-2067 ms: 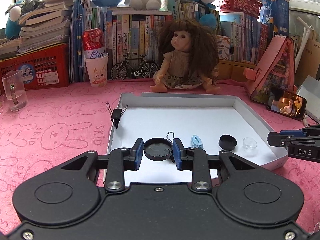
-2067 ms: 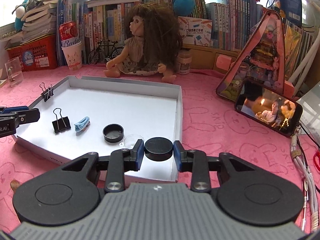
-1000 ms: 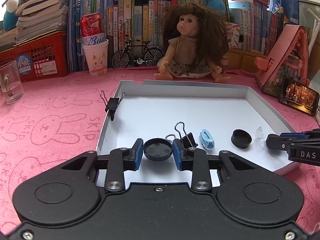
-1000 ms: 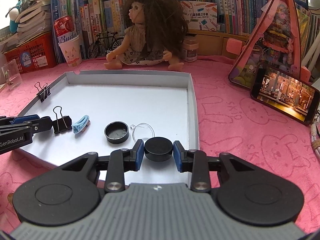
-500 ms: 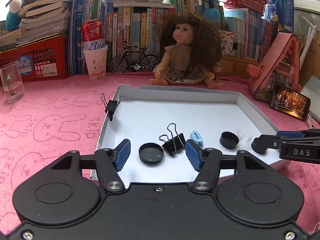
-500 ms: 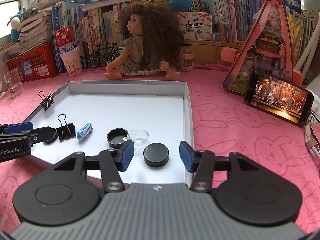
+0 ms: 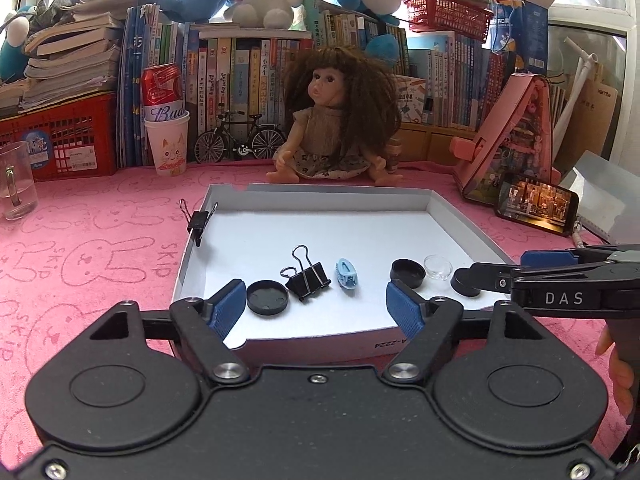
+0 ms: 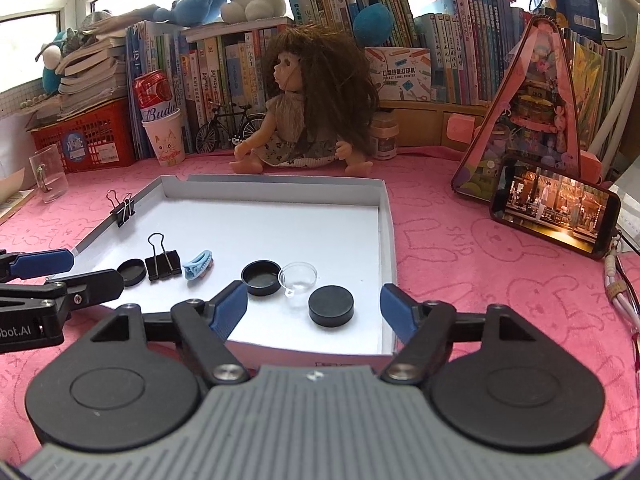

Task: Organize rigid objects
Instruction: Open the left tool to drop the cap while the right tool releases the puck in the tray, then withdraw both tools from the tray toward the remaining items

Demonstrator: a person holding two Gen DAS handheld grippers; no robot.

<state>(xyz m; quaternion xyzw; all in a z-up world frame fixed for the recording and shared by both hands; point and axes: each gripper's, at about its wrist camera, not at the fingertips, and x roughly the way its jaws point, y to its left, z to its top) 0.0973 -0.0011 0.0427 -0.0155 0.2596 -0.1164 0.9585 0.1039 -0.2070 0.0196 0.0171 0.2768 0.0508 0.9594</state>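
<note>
A doll (image 7: 336, 128) sits before books (image 7: 240, 76) on pink cloth (image 7: 88, 248).

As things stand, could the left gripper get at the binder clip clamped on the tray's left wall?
Probably yes. The left gripper, jaws opening with nothing between them, sits at the tray's near edge. The binder clip stands exposed on the left wall, farther back, with bare tray floor and pink cloth around it.

The left gripper (image 7: 316, 300) is a black body with two round discs, silver screws and blue-padded fingers (image 7: 228, 304). The right gripper (image 8: 312, 306) has the same build with a ribbed grey centre, its side lettered "DAS".
</note>
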